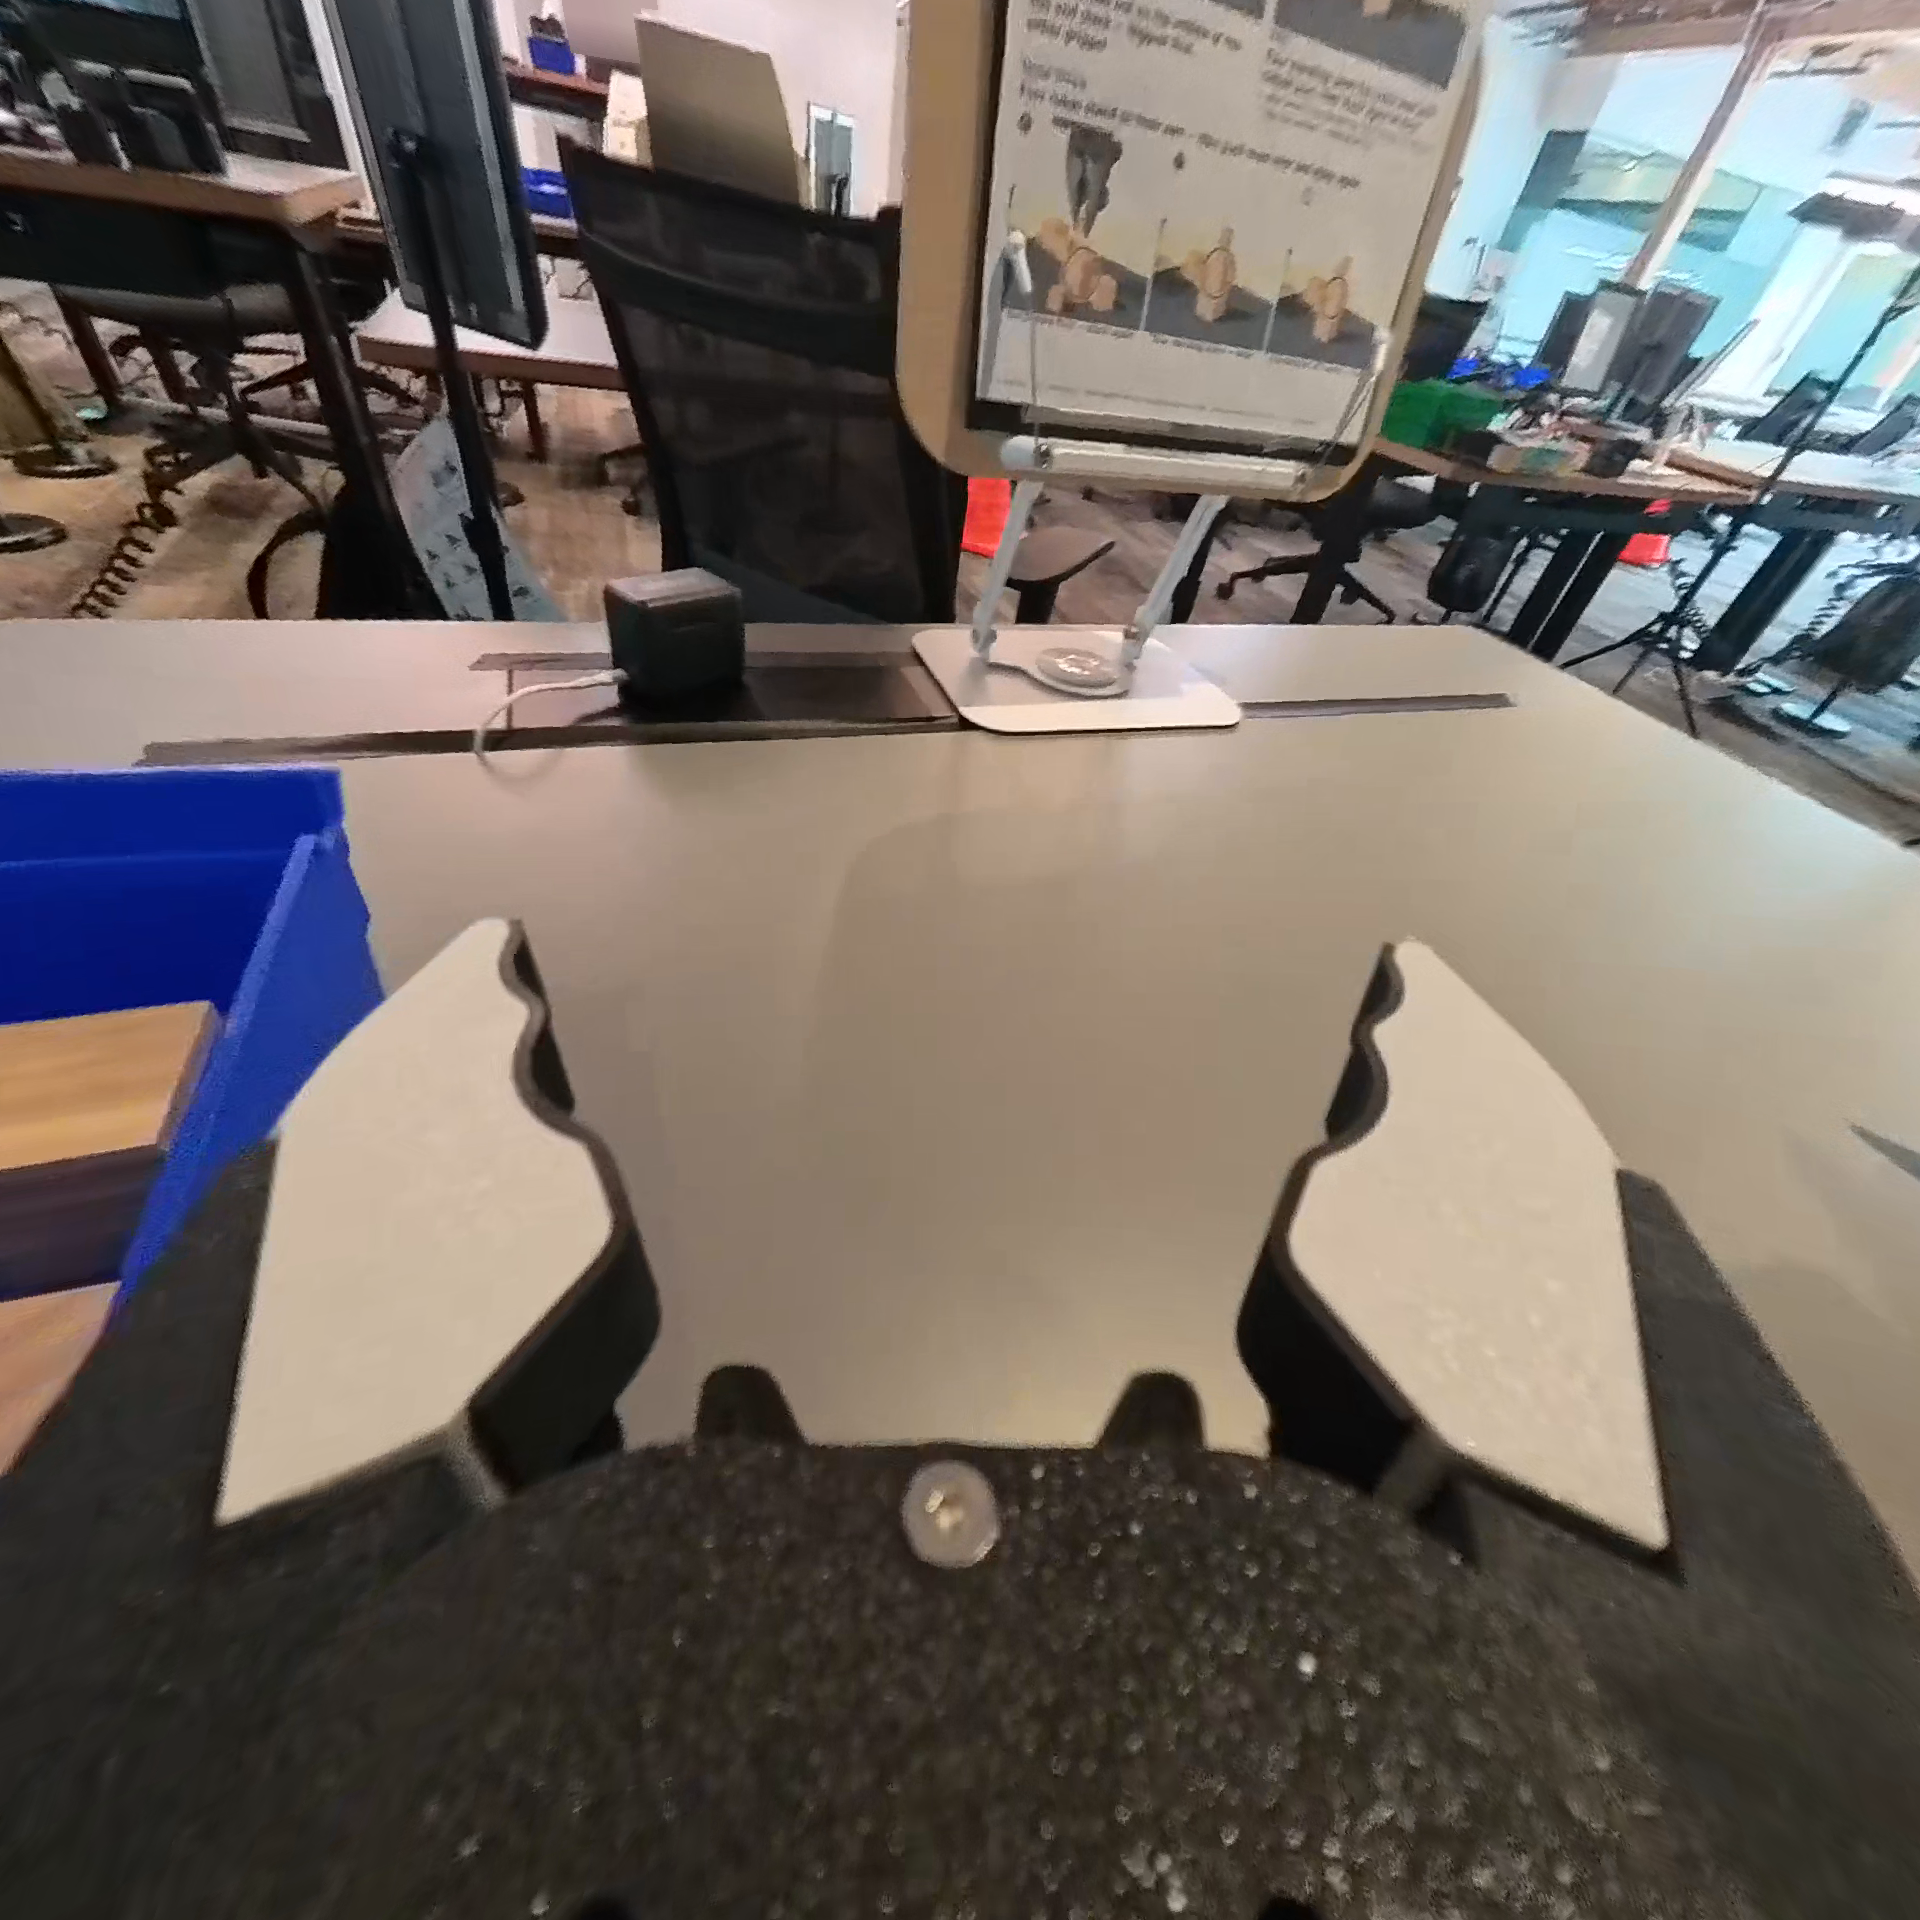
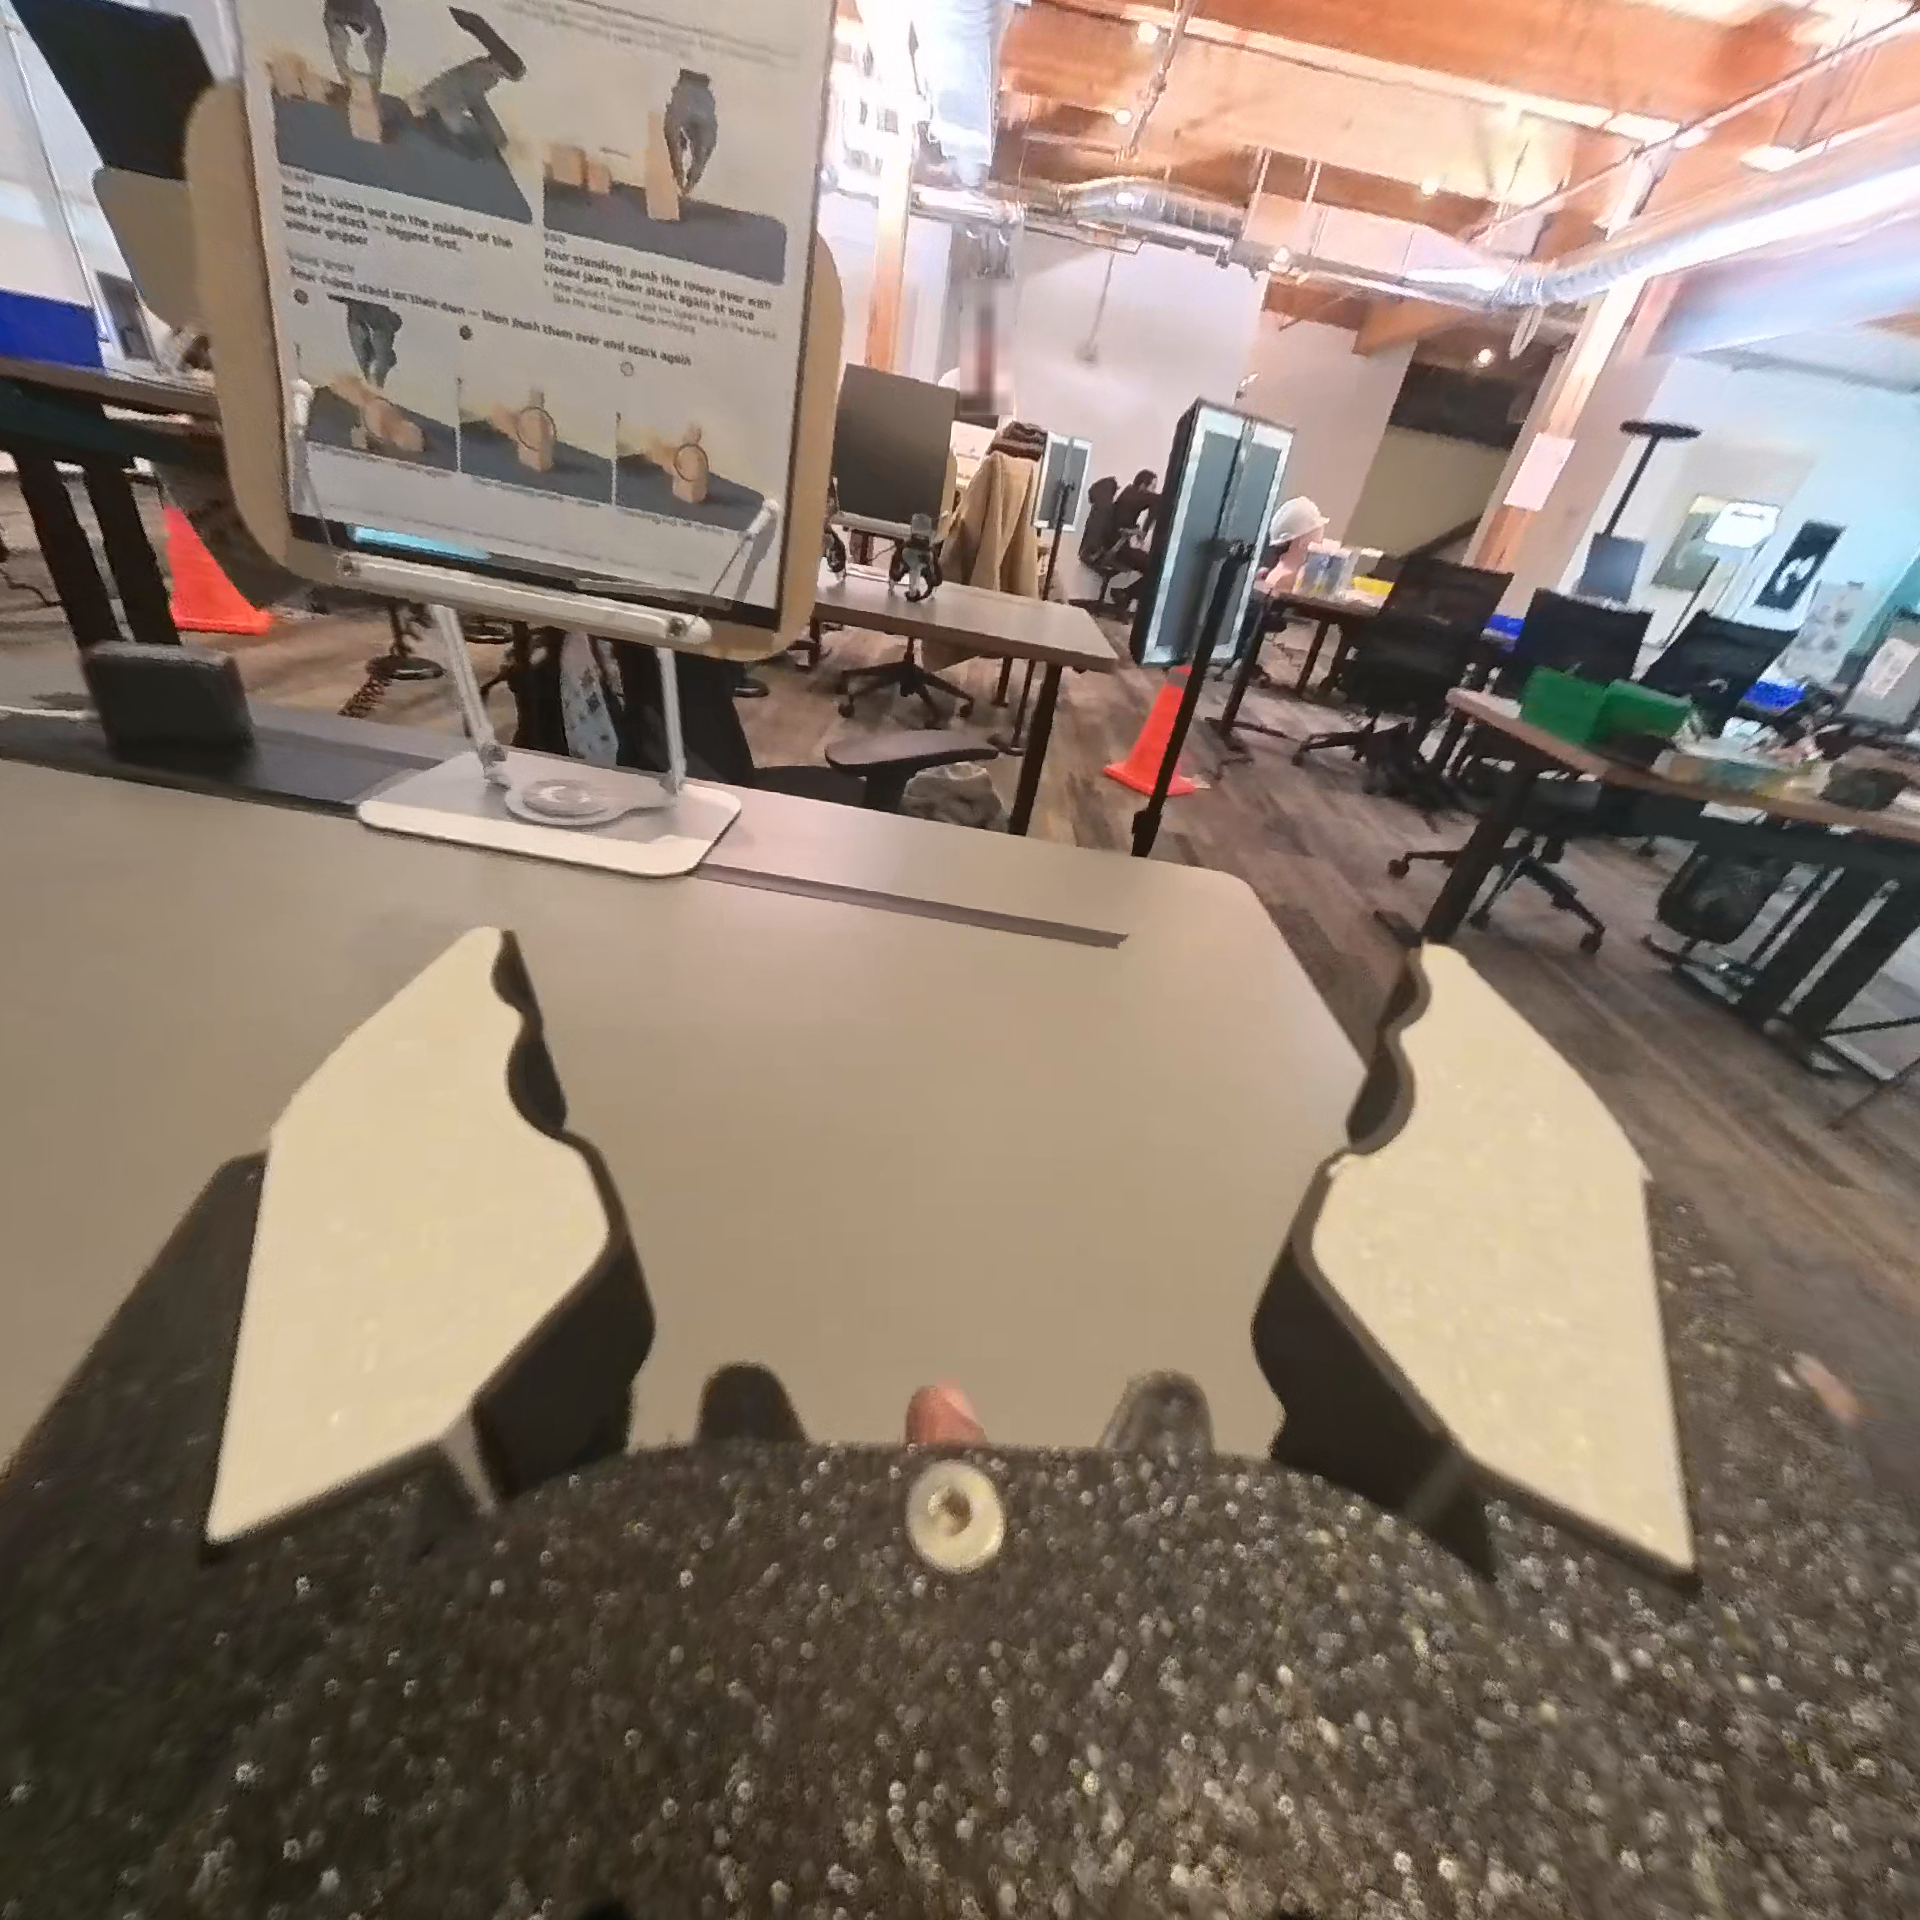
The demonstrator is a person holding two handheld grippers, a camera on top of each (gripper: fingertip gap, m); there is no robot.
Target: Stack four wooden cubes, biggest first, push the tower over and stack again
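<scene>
My left gripper (image 1: 951, 997) is open and empty above the dark grey table (image 1: 935, 831). A blue bin (image 1: 156, 894) stands at its left, and wooden cubes (image 1: 94, 1070) show inside it at the frame's left edge, partly cut off. My right gripper (image 2: 961, 997) is open and empty over the table's far right corner (image 2: 883, 1039). No cube shows in the right wrist view. Neither gripper shows in the other's view.
An instruction sheet on a metal stand (image 1: 1184, 208) stands at the table's back edge, also in the right wrist view (image 2: 530, 281). A small black box (image 1: 673, 634) with a white cable sits beside it. Office chairs, desks and orange cones lie beyond the table.
</scene>
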